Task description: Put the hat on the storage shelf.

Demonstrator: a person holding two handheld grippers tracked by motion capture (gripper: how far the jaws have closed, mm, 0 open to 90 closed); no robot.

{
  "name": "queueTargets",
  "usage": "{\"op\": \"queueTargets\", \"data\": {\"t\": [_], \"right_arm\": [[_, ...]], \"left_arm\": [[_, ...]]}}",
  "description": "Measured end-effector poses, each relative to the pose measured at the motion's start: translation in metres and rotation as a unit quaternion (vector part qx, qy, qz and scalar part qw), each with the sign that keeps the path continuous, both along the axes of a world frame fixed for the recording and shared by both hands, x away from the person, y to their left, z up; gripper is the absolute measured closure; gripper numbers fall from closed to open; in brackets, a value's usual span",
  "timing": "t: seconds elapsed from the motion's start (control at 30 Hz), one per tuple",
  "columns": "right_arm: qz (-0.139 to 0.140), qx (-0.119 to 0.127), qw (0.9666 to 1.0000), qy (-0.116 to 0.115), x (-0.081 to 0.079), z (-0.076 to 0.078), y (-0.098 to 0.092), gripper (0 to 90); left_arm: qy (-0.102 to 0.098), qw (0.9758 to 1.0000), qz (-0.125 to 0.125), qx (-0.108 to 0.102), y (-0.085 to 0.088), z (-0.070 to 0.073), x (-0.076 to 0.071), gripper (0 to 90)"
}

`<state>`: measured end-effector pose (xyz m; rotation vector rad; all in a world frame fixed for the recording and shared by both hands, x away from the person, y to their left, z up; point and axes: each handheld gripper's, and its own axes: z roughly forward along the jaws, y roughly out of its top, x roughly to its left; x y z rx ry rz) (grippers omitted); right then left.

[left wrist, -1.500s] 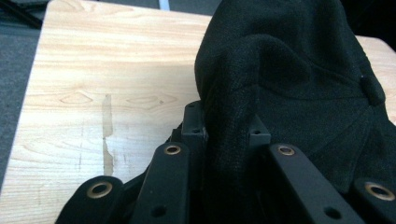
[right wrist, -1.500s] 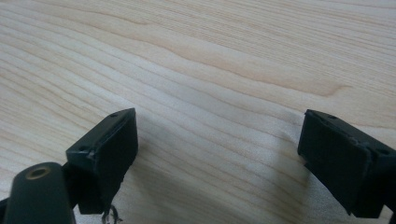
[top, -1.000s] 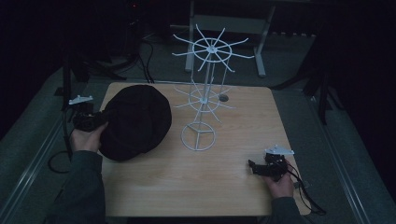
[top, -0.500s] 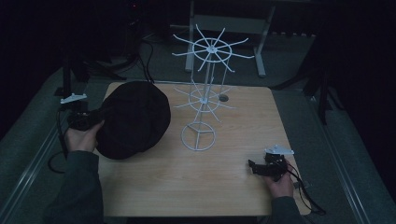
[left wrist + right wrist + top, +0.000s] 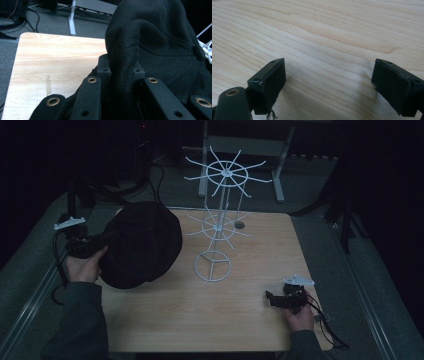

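Black cap (image 5: 140, 245), the largest item in hand, is held off the left part of the wooden desk (image 5: 225, 315), just left of the white wire display stand (image 5: 217, 225), whose spoked tiers rise from a ring base near the desk centre. The step in hand appears to be carrying the cap toward one of the stand's arms for hanging. To do this well, keep the fabric pinched firmly, raise the cap clear of the lower tier before moving across, and approach an arm from its free end so that the cloth does not snag neighbouring spokes or tip the light stand. The left gripper (image 5: 95, 247) is clamped on a fold of the cap's cloth; in the left gripper view the fold (image 5: 123, 72) runs up between the two jaws, which press against it from either side, and the bulk of the cap hangs ahead of and to the right of them. The right gripper (image 5: 272, 299) rests low at the near right part of the desk, well apart from cap and stand, jaws spread wide with nothing between them; the right gripper view shows bare wood grain (image 5: 329, 37) between the two pads. It is free to steady the stand's base if needed.
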<state>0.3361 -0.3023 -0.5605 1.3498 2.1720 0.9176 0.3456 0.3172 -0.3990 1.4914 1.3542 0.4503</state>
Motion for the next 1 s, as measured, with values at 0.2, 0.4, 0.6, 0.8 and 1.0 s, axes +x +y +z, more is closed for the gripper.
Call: {"op": "queueTargets", "data": {"t": [0.2, 0.4, 0.6, 0.8, 1.0], "right_arm": [[0.000, 0.000, 1.0000, 0.000, 0.000, 0.000, 0.000, 12.1], [0.001, -0.001, 1.0000, 0.000, 0.000, 0.000, 0.000, 12.1], [0.000, 0.000, 1.0000, 0.000, 0.000, 0.000, 0.000, 12.0], [0.000, 0.001, 1.0000, 0.000, 0.000, 0.000, 0.000, 12.1], [0.000, 0.000, 1.0000, 0.000, 0.001, 0.000, 0.000, 12.1]], "left_arm": [[-0.013, 0.9999, -0.003, -0.006, 0.001, 0.009, -0.004, 77.5], [-0.024, 0.9996, -0.007, -0.016, 0.001, 0.018, -0.006, 77.4], [-0.035, 0.9992, -0.011, -0.018, -0.001, 0.025, -0.008, 77.2], [-0.041, 0.9988, -0.013, -0.023, -0.001, 0.030, -0.009, 77.2], [-0.049, 0.9981, -0.015, -0.033, -0.001, 0.034, -0.011, 77.2]]}}
